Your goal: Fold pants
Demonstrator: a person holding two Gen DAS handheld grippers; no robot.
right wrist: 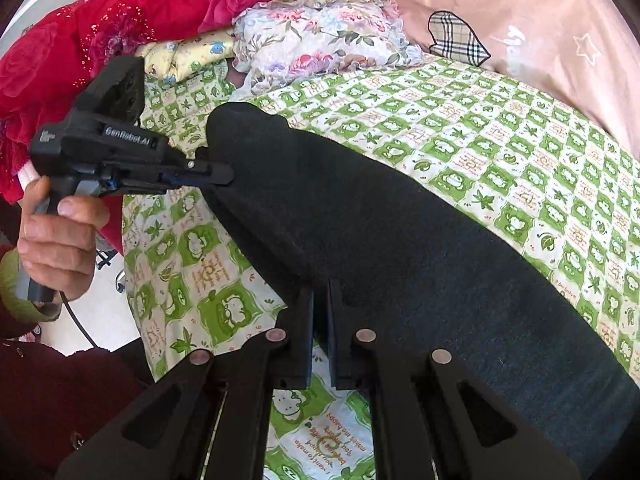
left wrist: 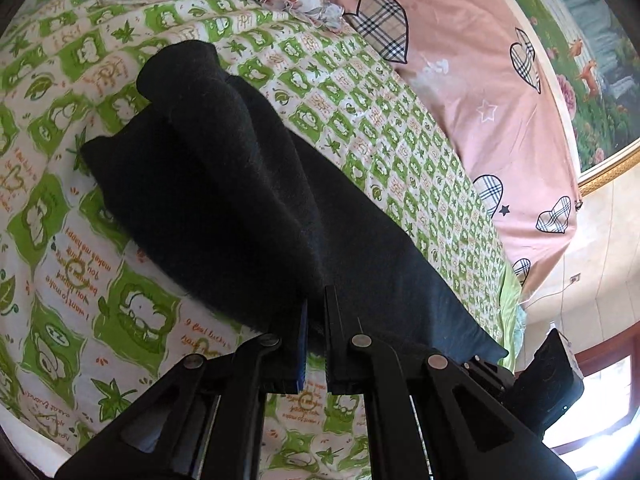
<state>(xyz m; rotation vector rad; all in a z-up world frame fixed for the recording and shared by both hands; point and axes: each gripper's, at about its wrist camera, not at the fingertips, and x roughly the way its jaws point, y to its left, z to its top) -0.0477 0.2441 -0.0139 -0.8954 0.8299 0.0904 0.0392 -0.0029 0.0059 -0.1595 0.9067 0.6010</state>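
Observation:
Black pants (left wrist: 224, 184) lie on a green-and-white patterned bedsheet (left wrist: 360, 112). My left gripper (left wrist: 316, 312) is shut on an edge of the pants, which stretch away ahead of it in folds. My right gripper (right wrist: 320, 300) is shut on another edge of the same pants (right wrist: 380, 220). In the right wrist view the left gripper (right wrist: 224, 172) shows at the left, held by a hand (right wrist: 60, 240), its fingers pinching the far corner of the pants. The cloth is held taut between the two grippers, lifted a little off the sheet.
A pink quilt with plaid hearts (left wrist: 480, 92) lies along the far side. A floral pillow (right wrist: 320, 36) and a red blanket (right wrist: 120, 20) are piled at the bed's head. The bed's edge and floor (right wrist: 92, 320) show at the left.

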